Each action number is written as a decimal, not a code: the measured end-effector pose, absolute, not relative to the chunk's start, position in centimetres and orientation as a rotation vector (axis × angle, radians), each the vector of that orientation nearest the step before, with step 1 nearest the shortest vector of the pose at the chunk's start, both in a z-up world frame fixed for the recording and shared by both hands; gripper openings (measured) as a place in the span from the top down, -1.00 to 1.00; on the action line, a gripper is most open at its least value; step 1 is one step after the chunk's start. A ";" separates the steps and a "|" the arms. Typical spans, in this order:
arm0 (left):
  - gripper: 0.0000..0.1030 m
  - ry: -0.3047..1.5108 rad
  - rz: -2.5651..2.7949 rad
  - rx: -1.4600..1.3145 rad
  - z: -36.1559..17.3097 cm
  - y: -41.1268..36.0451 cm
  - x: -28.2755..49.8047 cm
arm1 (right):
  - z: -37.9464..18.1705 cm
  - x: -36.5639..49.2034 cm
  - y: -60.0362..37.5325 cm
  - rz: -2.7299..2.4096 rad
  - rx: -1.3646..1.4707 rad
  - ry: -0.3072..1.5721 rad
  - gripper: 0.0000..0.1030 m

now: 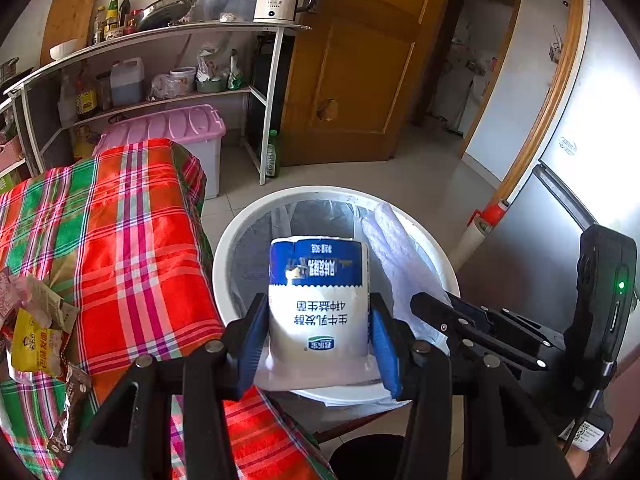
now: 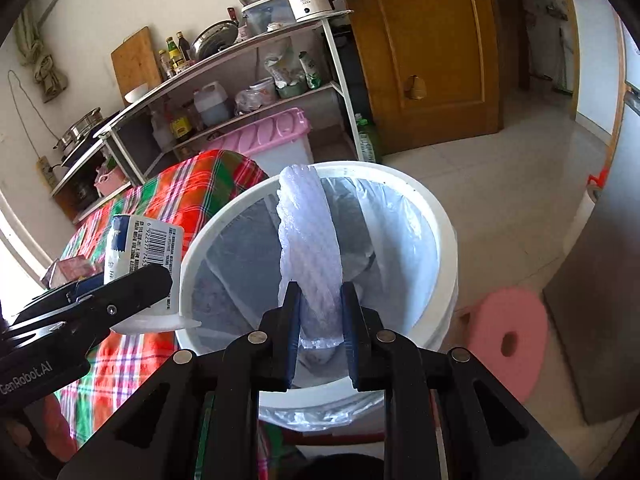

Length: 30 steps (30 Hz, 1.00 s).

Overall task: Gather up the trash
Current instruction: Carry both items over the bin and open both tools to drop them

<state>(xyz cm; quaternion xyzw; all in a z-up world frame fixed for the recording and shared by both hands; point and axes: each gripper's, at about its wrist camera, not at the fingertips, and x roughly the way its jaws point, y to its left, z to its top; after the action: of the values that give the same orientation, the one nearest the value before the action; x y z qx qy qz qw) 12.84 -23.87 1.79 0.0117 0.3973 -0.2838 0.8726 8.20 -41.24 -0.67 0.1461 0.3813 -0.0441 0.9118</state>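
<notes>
Left hand-held gripper [image 1: 318, 336]: the yogurt cup [image 1: 318, 300] is being clamped between the blue pads, the jaws partly closed around its sides; the cup is being held upside down, above the near rim of the white bin [image 1: 448, 264].
Right hand-held gripper [image 2: 320, 328]: a strip of white foam netting [image 2: 308, 232] is being pinched between nearly closed jaws, its free end being held up over the bin's mouth.
Yogurt cup: a blue band and a white body with inverted print are being shown; the foil lid rim is being turned toward the camera.
Foam netting: pale, lavender-tinged, ribbed, curving like a tongue.
Bin: round, being lined with a clear plastic bag [image 2: 400, 216], standing just beside the table [image 1: 120, 240] covered in red-green plaid cloth.
Left wrist view only: snack wrappers [image 1: 36, 336] are being seen lying on the cloth at the left edge.
Right wrist view only: the cup's barcode side and a pink stool [image 2: 508, 340] on the floor beside the bin are being shown.
</notes>
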 end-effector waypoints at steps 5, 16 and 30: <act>0.01 0.841 -0.596 0.040 1.3 -24.8 13.1 | -1.2 8.6 -41.6 -0.109 0.297 0.805 0.59; -0.27 0.844 -0.570 -0.001 1.6 -23.5 13.4 | -1.1 8.4 -41.5 -0.101 0.308 0.805 0.17; -0.37 0.790 -0.525 -0.046 3.0 -18.9 11.2 | 0.8 6.8 -39.4 -0.074 0.324 0.746 0.17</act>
<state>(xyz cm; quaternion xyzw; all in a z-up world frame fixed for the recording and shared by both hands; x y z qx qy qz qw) 11.16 -18.93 2.96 -0.0220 0.3803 -0.2529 0.8893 6.79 -39.42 0.82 0.1577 0.3628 -0.0359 0.9177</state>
